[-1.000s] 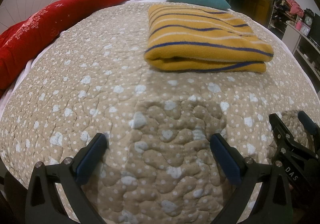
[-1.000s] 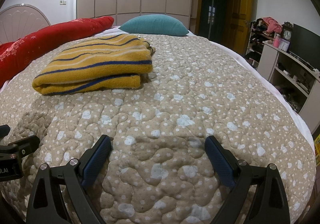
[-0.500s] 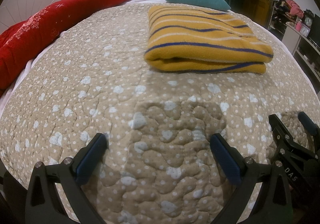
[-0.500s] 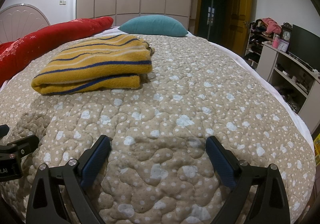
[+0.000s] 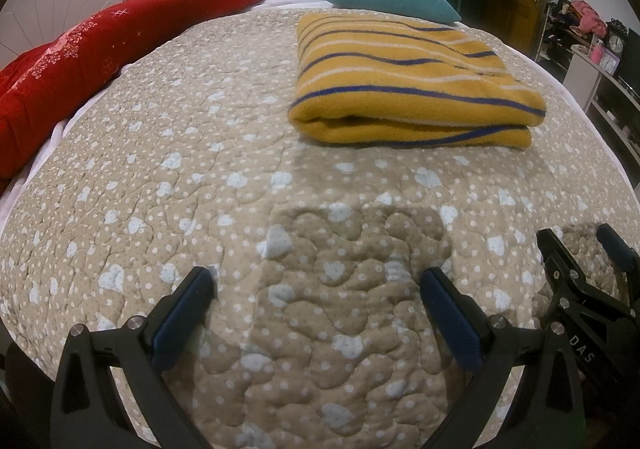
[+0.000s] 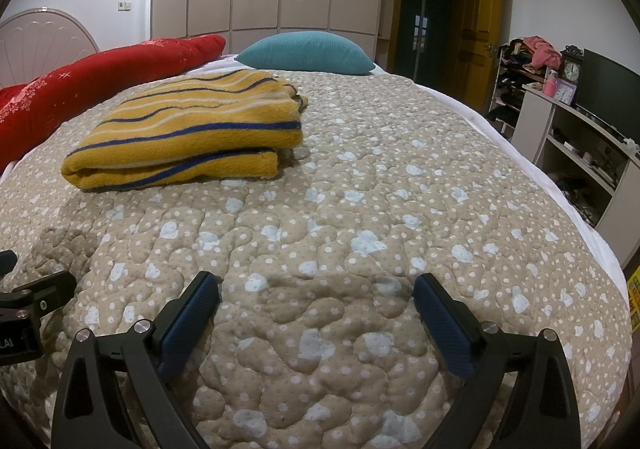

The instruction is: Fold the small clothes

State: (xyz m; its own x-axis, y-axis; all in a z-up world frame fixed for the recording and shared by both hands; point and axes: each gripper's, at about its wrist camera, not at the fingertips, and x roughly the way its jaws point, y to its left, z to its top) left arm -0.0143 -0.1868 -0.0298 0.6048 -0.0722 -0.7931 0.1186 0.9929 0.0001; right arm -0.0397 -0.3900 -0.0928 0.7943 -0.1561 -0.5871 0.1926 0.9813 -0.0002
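Observation:
A yellow garment with blue and white stripes [image 5: 408,85] lies folded into a neat rectangle on the beige quilted bed [image 5: 200,177]; it also shows at the left in the right wrist view [image 6: 188,133]. My left gripper [image 5: 316,281] hovers open over bare quilt well short of the garment, nothing between its blue pads. My right gripper [image 6: 316,287] is likewise open and empty over the quilt, to the right of the garment. In the left wrist view the right gripper [image 5: 580,245] appears at the right edge.
A long red bolster [image 5: 120,37] runs along the bed's left side and a teal pillow [image 5: 388,1] sits at the far end. A shelf unit with a clock and a dark screen [image 6: 576,117] stands off the bed's right edge.

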